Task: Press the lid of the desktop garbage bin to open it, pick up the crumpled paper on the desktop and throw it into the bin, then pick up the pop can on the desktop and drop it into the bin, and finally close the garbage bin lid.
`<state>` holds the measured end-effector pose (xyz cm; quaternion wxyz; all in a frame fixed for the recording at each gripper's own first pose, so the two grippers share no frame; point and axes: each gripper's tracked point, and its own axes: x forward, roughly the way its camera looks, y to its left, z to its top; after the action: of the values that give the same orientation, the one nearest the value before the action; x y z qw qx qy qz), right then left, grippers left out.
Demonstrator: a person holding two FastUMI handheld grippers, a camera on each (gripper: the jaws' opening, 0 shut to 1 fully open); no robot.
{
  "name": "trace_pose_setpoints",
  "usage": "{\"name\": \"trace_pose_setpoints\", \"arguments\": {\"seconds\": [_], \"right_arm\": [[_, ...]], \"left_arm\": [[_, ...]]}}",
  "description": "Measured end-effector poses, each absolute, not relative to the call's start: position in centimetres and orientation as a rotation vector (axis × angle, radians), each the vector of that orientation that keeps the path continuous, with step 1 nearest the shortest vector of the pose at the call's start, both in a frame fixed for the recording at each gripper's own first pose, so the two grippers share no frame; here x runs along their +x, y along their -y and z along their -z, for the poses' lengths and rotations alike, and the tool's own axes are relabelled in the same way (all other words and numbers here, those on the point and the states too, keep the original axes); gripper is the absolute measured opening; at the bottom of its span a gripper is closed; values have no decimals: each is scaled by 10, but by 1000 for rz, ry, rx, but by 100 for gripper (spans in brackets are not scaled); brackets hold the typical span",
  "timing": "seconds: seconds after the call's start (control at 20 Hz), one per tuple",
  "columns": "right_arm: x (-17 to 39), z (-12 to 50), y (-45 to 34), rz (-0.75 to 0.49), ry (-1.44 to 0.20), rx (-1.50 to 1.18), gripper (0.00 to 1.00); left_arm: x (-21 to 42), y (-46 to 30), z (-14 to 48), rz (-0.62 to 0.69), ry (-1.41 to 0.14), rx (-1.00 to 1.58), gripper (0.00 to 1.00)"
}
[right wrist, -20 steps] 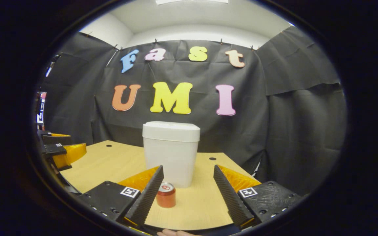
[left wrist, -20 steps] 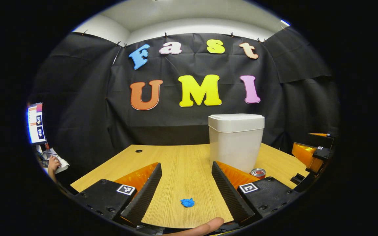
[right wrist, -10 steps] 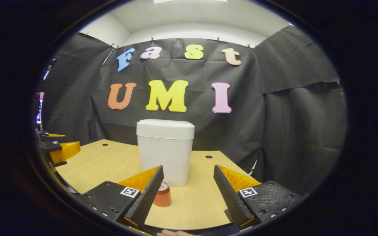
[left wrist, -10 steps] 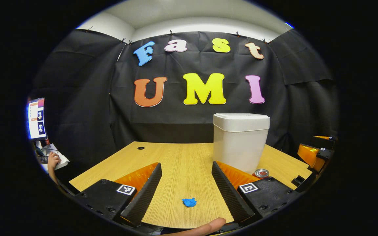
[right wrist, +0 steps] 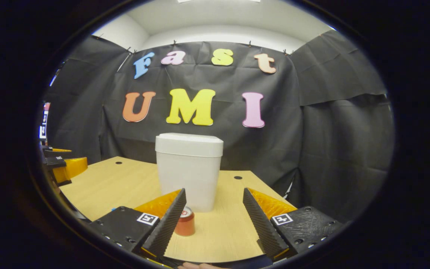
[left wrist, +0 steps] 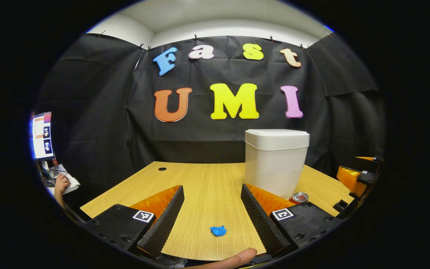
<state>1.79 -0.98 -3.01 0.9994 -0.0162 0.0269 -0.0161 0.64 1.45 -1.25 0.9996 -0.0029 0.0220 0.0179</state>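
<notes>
A white garbage bin (left wrist: pixel 276 160) with its lid (left wrist: pixel 277 135) down stands upright on the wooden desk (left wrist: pixel 207 179). In the left gripper view, the blue crumpled paper (left wrist: pixel 218 231) lies on the desk between the fingers of my open left gripper (left wrist: pixel 211 220), near their base. The red pop can (left wrist: pixel 299 197) stands in front of the bin, partly hidden by the right finger. In the right gripper view, my right gripper (right wrist: pixel 214 220) is open and empty, with the bin (right wrist: pixel 189 170) ahead and the pop can (right wrist: pixel 185 222) upright beside its left finger.
The right gripper (left wrist: pixel 355 179) hangs at the desk's right edge in the left gripper view; the left gripper (right wrist: pixel 64 166) sits at the far left in the right gripper view. A person's hand (left wrist: pixel 61 185) and a screen (left wrist: pixel 42 136) lie beyond the desk's left side. Cable holes (left wrist: pixel 162 169) mark the desktop.
Both views have shifted slightly: the bin sits a little further right in the left gripper view and further left in the right gripper view. Both grippers stay open; paper and can have not moved.
</notes>
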Motion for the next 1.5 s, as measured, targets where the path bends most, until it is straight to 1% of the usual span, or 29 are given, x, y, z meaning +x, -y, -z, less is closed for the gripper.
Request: {"name": "trace_pose_setpoints", "arguments": {"seconds": [0.4,0.55,0.6,0.65,0.7,0.75,0.8,0.85,0.95,1.05,1.15,1.25,1.35,1.5], "right_arm": [[32,13,2,2,3,-37,94],[43,0,-1,-1,22,-38,93],[46,-8,-3,-4,39,-45,85],[50,-14,-5,-1,58,-53,83],[55,-23,-7,2,75,-54,76],[59,-29,-13,-4,85,-49,72],[64,-37,-19,-15,92,-40,60],[72,-44,-27,-32,95,-35,55],[82,-62,-42,-62,107,-51,30],[96,-78,-57,-104,102,-40,0],[120,-88,-69,-110,71,0,1],[129,-100,-82,-155,47,-12,0],[147,-108,-81,-127,23,-20,0],[178,-102,-78,-105,-56,6,0]], "left_arm": [[10,-21,15,-44,-54,-4,99],[11,-23,15,-47,-57,-4,99],[12,-24,15,-49,-57,-5,99],[11,-25,16,-51,-56,-4,99],[12,-27,15,-54,-54,-3,99],[13,-29,15,-59,-55,-2,99],[14,-30,16,-64,-60,-6,99],[15,-33,18,-67,-65,-12,99],[17,-35,21,-71,-75,-20,99],[18,-38,22,-73,-80,-22,99],[19,-41,24,-75,-86,-27,99],[19,-44,23,-76,-89,-39,99],[19,-47,22,-77,-88,-48,99],[19,-52,24,-89,-94,-65,99]]}}
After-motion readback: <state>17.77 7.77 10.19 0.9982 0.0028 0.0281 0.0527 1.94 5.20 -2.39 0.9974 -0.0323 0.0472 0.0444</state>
